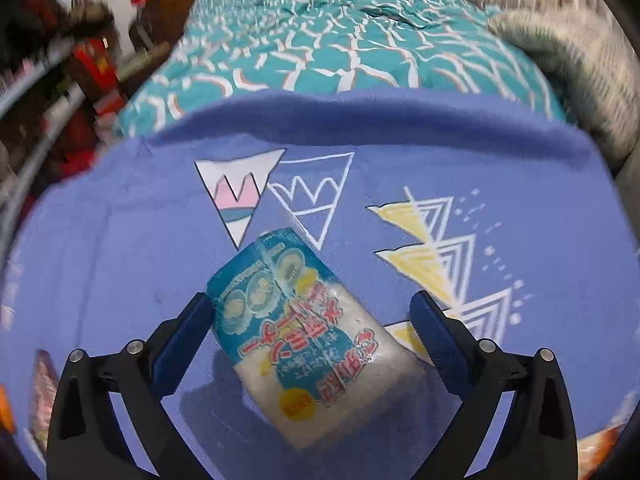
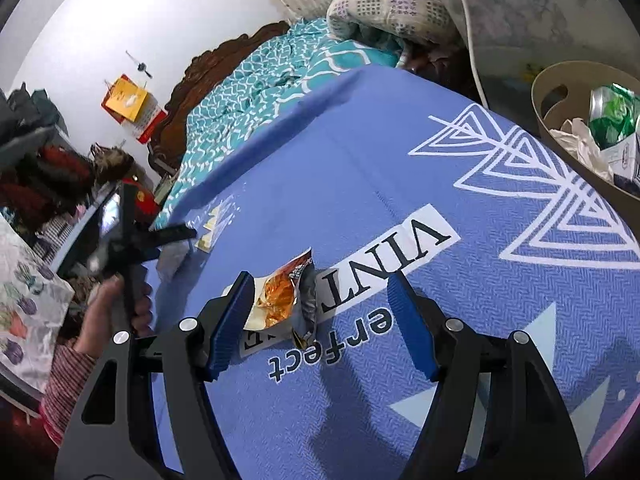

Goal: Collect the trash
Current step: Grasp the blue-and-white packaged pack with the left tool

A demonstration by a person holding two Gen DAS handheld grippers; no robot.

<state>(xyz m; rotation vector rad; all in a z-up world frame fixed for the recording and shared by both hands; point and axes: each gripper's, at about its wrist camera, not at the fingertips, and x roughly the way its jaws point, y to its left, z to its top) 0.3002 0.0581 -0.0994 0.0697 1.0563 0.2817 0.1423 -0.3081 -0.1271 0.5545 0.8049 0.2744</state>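
A teal and white snack packet (image 1: 304, 332) lies flat on the blue printed cloth (image 1: 120, 240). My left gripper (image 1: 310, 300) hangs over it, open wide, with the packet between the fingers; the left pad (image 1: 188, 336) is close to its edge, the right pad stands apart. In the right wrist view a crumpled orange chip bag (image 2: 280, 300) sits on the cloth (image 2: 400, 184) between the fingers of my open right gripper (image 2: 320, 280), its left edge at the left pad (image 2: 236, 312). The left gripper (image 2: 172, 236) shows there blurred, held by a hand (image 2: 108, 312).
A tan basket (image 2: 560, 92) at the cloth's far right holds a green can, tissue and a carton. A teal patterned bedspread (image 1: 320, 40) lies beyond the cloth, with a grey blanket (image 1: 580, 60) beside it. More wrappers (image 1: 40, 384) lie at the cloth's near corners.
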